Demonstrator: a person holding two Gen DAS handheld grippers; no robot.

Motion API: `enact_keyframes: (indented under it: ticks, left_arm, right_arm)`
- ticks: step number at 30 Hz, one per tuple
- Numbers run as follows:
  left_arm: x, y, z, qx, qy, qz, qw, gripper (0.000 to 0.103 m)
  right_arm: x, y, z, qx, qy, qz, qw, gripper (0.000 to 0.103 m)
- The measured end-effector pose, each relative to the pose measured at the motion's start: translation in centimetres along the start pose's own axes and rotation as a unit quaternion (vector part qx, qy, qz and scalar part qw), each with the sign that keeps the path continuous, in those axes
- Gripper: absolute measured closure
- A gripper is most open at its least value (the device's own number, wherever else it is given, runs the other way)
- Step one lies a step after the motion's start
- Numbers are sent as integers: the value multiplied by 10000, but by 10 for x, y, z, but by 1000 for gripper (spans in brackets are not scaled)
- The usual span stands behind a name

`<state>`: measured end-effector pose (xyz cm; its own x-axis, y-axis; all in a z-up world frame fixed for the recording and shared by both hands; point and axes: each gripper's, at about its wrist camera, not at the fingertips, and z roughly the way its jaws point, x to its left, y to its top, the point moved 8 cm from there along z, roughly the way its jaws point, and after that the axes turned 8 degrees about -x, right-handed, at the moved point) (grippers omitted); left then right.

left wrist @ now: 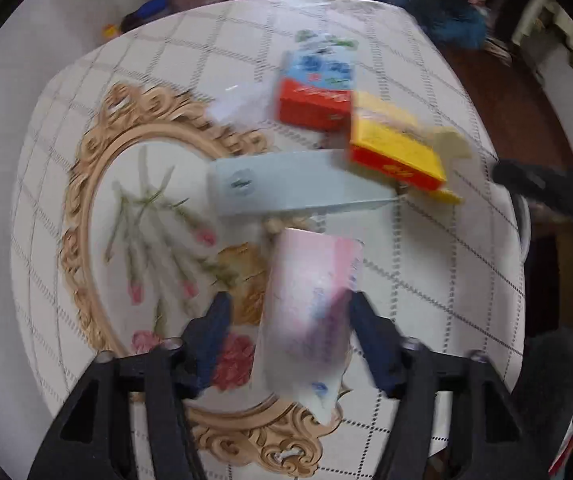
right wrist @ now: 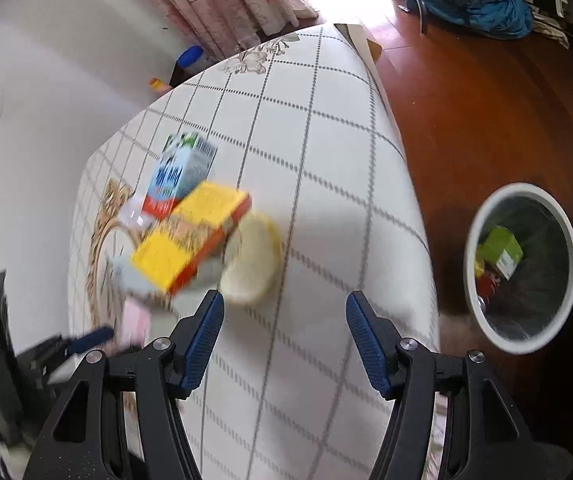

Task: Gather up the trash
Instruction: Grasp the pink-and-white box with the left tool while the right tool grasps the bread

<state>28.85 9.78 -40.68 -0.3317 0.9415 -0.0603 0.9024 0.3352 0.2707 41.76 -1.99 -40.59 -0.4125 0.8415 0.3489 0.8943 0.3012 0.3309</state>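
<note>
White grid-patterned cloth covers the table; glossy reddish wooden floor; yellow-and-red cardboard box looks matt; ribbed blue pads on matt black plastic right hand-held gripper.

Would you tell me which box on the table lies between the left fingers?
The pink box; the yellow box and blue-and-red box lie farther off.

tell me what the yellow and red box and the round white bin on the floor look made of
Yellow and red box: likely printed cardboard, with flat faces, sharp folded edges and an open flap, though blur hides its finish. Round white bin: probably smooth plastic, judging by its even glossy rim; a dark liner sits inside.
</note>
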Motion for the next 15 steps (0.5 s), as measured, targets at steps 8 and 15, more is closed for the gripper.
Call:
enact_keyframes:
  ticks: [8, 15]
  left_arm:
    - [-27, -2, 27, 126, 131, 32, 9998, 42]
    - [-27, -14, 23, -157, 310, -295, 9990, 72]
  right_arm:
    - [12, 24, 54, 112, -161, -147, 9997, 43]
    - [20, 22, 48, -149, -222, -542, 9982, 92]
